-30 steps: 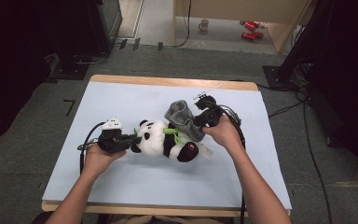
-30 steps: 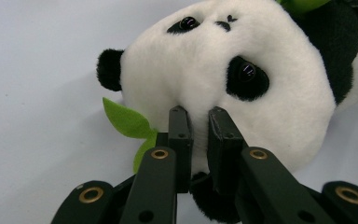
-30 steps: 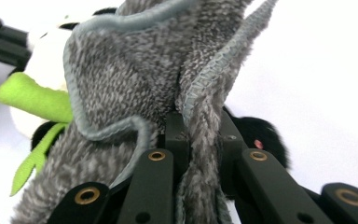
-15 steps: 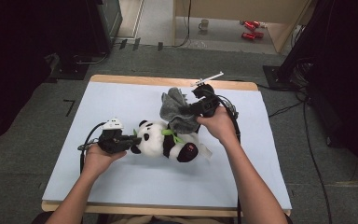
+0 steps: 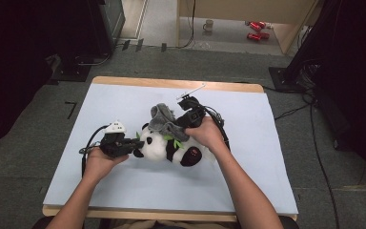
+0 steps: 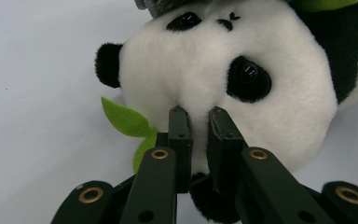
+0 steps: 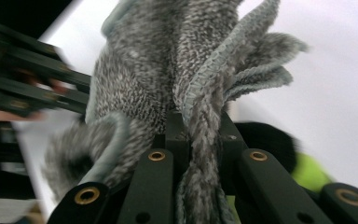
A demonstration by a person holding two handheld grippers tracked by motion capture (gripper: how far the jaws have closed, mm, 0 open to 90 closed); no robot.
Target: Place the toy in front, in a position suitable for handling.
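High view first: a panda plush toy (image 5: 164,145) lies on its side near the middle of the desk (image 5: 276,157), which has a pale blue cover; a grey cloth (image 5: 164,121) hangs over the upper part of the toy, on the side towards the far edge. The left gripper (image 5: 134,143) comes from the left edge side and its jaws are pressed onto the panda's head; in the left gripper view the two jaws pinch a fold of the white fur of the panda plush toy (image 6: 223,79), beside a green leaf (image 6: 126,123). The right gripper (image 5: 183,125) is above the toy; in the right gripper view its jaws are closed on a bunch of the grey cloth (image 7: 191,79), which stands up between them.
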